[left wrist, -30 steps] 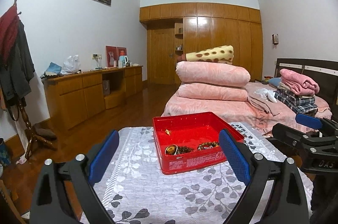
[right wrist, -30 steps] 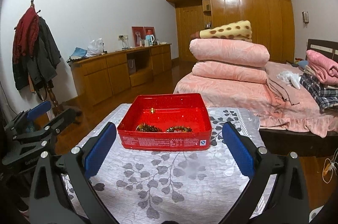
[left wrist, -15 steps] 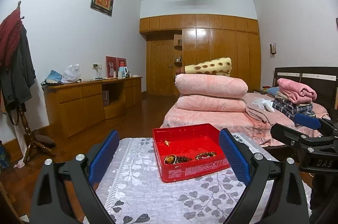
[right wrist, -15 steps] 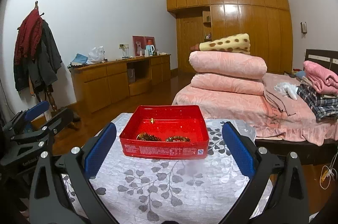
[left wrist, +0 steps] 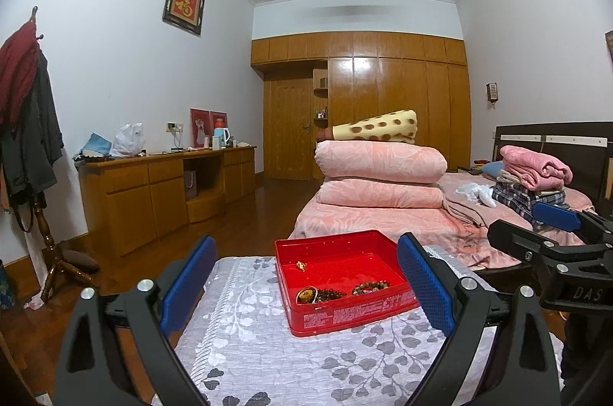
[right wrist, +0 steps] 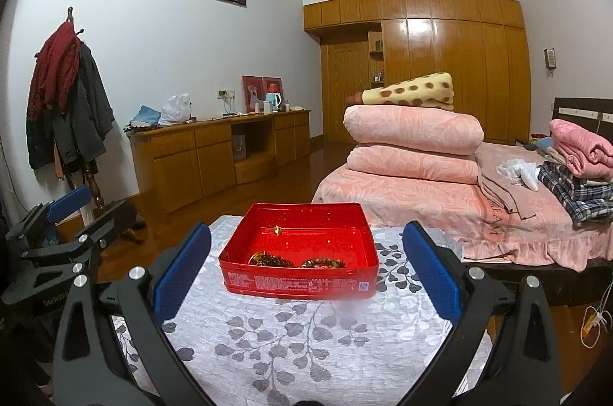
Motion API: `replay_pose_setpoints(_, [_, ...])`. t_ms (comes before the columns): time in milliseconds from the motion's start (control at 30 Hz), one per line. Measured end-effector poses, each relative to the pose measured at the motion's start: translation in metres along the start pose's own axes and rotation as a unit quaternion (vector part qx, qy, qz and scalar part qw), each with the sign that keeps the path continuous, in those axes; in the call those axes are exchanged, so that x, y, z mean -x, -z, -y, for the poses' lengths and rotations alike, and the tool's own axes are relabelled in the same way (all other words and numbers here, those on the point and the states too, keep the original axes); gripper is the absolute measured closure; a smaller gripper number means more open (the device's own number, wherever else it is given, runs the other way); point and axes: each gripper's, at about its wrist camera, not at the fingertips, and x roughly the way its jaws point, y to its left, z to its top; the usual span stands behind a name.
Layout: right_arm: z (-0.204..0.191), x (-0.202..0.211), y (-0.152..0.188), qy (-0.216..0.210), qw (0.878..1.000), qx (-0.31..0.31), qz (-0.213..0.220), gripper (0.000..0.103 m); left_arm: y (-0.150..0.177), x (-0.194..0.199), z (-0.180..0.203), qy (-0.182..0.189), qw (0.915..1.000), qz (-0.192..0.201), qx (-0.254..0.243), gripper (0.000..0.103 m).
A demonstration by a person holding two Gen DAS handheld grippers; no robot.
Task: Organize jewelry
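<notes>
1. Grippers sit nearest: the left gripper (left wrist: 302, 281) has its blue pads (left wrist: 187, 279) spread wide and grasps nothing; the right gripper (right wrist: 302, 264) is likewise released, pads (right wrist: 429, 268) far apart, empty.
2. Both hang above the near edge of a table under a grey leaf-print cloth (right wrist: 291, 341), clear of the tin.
3. From the left wrist view, the right gripper (left wrist: 555, 241) shows at the right edge; from the right wrist view, the left gripper (right wrist: 57, 233) shows at the left edge.
4. Past the pads, a red tin (right wrist: 299, 281) stands open on the cloth, toward the far side of the table (left wrist: 245, 329).
5. Inside the tin, against its near wall, lie 2 beaded bracelets (left wrist: 369, 287), with a round amber piece (left wrist: 306, 295) touching the left one.
6. A small gold piece (left wrist: 300, 266) lies apart from them, nearer the tin's far wall.
7. Beyond the table on the right is a bed (right wrist: 421, 199) with 2 folded pink quilts (right wrist: 413, 145) and a spotted yellow blanket (right wrist: 413, 93) on top.
8. Folded clothes (right wrist: 574, 168) are stacked further right on the bed.
9. On the left, a coat rack (right wrist: 65, 91) holds dark and red garments; a wooden sideboard (right wrist: 218, 153) runs along the wall.
10. Farthest, wooden wardrobes (right wrist: 440, 61) fill the end wall.
</notes>
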Motion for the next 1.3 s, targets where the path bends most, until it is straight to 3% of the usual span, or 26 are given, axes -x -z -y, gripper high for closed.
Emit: replay_pose_setpoints(1300, [-0.0041,-0.0004,-0.0021,-0.002,1.000,0.006,0.002,0.006,-0.0022,0.0016,0.0031,0.005,1.0000,0.000,0.003,0.010])
